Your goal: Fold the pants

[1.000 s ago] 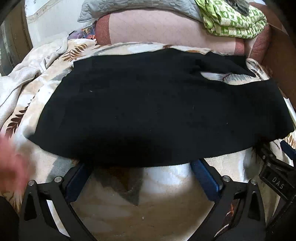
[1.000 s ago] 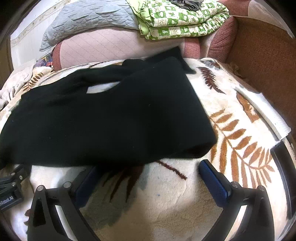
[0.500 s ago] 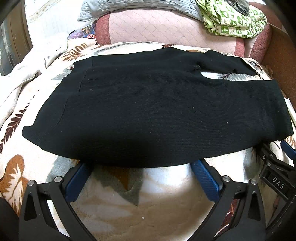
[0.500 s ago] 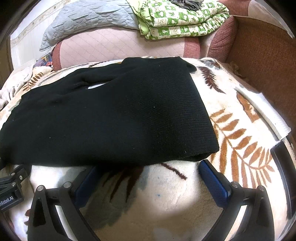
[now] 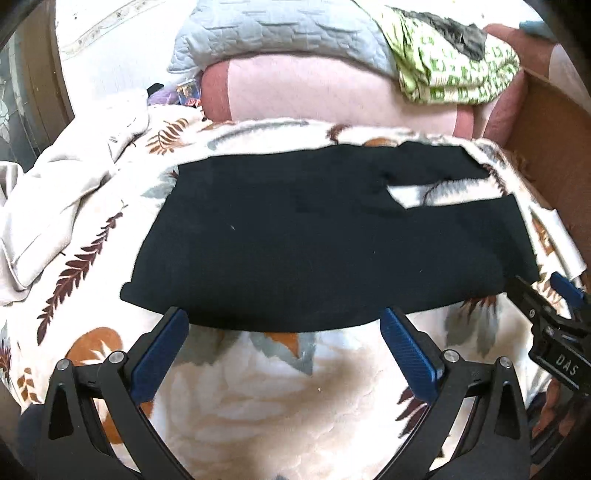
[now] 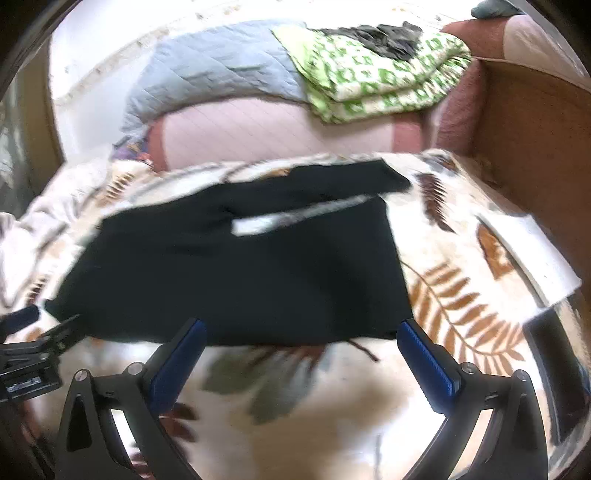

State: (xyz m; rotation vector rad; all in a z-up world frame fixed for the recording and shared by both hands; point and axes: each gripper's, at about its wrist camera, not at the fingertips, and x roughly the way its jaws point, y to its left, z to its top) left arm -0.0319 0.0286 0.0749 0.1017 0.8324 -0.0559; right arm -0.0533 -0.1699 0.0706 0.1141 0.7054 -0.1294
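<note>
One pair of black pants [image 5: 325,243] is lying flat on the leaf blanket [image 5: 258,387], folded so one leg is sitting on top of the other. A thin strip of blanket is showing between the two legs near the right end. The pants are lying sideways across the bed, in the middle of both views.

Going from left to right in the left wrist view: one crumpled white sheet [image 5: 55,206] is bunching up at the left edge. Next, the left gripper [image 5: 282,339] is sitting just in front of the near edge of the pants. Its two blue fingers [image 5: 162,343] are wide apart and are holding nothing. At the far right, the right gripper [image 5: 546,314] is peeking in beside the right end of the pants.

In the right wrist view, which is a bit blurry, the right gripper [image 6: 303,347] is also showing two blue fingers spread wide apart, with nothing between them. The pants [image 6: 236,273] are lying just past its tips.

Behind the pants, one pink cushion [image 5: 314,92] is standing. On it, one gray quilt [image 5: 273,33] is resting on the left, and one green and white blanket [image 5: 450,74] is resting on the right.
</note>
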